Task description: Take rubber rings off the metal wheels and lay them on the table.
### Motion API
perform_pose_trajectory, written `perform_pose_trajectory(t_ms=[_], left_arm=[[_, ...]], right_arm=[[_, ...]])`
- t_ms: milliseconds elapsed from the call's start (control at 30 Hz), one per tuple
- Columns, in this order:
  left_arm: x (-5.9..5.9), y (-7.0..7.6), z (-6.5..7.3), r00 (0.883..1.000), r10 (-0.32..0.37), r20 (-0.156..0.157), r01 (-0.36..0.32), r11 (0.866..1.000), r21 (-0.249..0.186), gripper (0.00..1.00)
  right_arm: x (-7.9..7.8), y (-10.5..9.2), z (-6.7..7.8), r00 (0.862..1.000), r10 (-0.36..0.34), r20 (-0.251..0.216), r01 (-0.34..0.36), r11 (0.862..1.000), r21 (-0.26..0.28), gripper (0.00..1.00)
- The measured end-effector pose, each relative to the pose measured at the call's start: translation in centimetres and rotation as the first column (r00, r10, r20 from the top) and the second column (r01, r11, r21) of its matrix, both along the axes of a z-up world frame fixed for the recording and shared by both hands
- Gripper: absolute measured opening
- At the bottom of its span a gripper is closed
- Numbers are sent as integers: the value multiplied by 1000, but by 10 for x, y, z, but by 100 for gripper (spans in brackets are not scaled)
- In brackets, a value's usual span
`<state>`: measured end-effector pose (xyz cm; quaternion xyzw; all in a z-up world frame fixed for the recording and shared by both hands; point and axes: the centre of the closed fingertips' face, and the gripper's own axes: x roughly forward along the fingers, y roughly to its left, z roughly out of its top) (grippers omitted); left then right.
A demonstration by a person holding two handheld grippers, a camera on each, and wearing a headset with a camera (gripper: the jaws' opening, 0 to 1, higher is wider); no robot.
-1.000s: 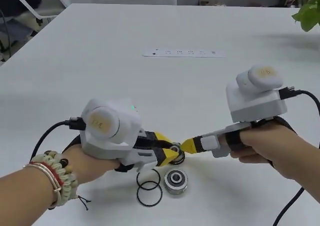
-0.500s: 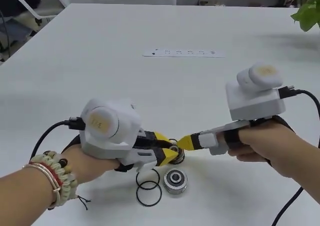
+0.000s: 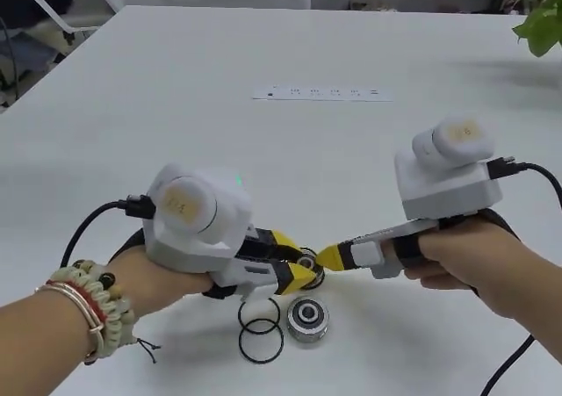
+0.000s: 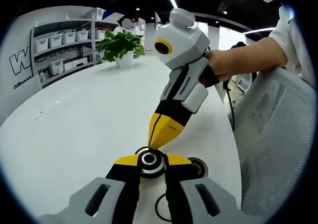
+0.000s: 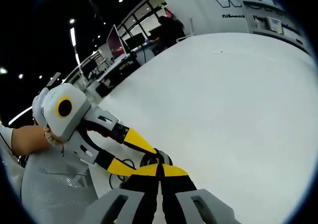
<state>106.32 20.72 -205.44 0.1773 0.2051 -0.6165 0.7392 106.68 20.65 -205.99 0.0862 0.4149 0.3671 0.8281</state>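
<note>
My left gripper (image 3: 303, 269) is shut on a small metal wheel (image 4: 151, 163) and holds it just above the table; the wheel still wears a black rubber ring (image 4: 141, 151). From the right, my right gripper (image 3: 329, 255) has its yellow tips pressed together at the wheel's upper rim, pinching that ring where a thin black arc stands off the metal. In the right gripper view the shut right gripper (image 5: 159, 170) touches the held wheel (image 5: 156, 159). A second metal wheel (image 3: 308, 317) lies on the table below, beside two loose rubber rings (image 3: 261, 327).
A white power strip (image 3: 320, 92) lies farther back on the white table (image 3: 290, 168). Black cables trail from both grippers. A green plant (image 3: 537, 10) sits at the far right corner, and a mesh chair back (image 4: 278, 149) stands close on the right.
Almost nothing has moved. The right gripper's tip nudged left toward the held wheel and eased back, and both hands sit slightly higher.
</note>
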Motion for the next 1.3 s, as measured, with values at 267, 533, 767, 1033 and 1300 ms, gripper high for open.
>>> perform_pose_trajectory(t_ms=[267,533,767,1033,1300], left_arm=[[-2,2,22,1000,-26,-4,26,999,-46,28],[-8,3,47,999,-45,6,45,995,-85,42],[-11,16,69,998,-59,24,60,995,-84,55],[-18,38,96,996,-58,62,64,993,-102,66],[-26,65,105,996,-38,79,44,996,-81,73]], right_arm=[[2,-1,2,1000,-10,3,10,1000,9,0],[3,-2,6,1000,-13,11,13,1000,13,0],[3,-2,9,1000,-14,19,14,1000,17,0],[4,-2,13,999,-8,33,8,1000,18,0],[3,2,18,999,1,43,-2,1000,26,0]])
